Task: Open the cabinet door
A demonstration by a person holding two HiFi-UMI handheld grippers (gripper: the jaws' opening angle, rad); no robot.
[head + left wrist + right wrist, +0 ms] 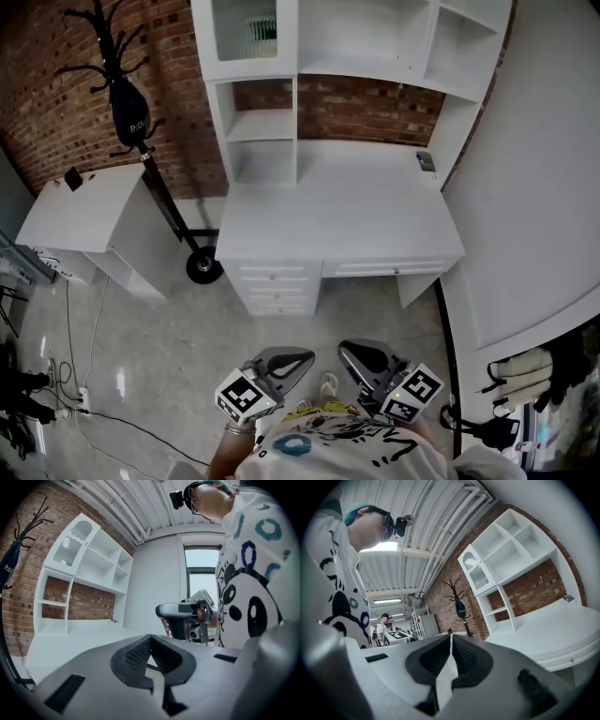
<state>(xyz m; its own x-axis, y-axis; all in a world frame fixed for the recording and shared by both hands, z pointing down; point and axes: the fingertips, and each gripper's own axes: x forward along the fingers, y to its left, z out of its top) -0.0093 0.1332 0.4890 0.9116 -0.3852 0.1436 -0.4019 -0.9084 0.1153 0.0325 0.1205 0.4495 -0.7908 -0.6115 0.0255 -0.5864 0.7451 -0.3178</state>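
My left gripper [302, 360] and right gripper [349, 353], both closed on nothing and held at my chest, are well short of the white worktop [337, 216], so nothing is done yet: the arched glass cabinet door [246, 33], upper left of the hutch [297, 103], looks shut, far ahead.

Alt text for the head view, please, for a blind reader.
A white desk with a shelf hutch stands against a brick wall. Near the bottom edge, the left gripper and right gripper, both shut and empty, are held short of it.
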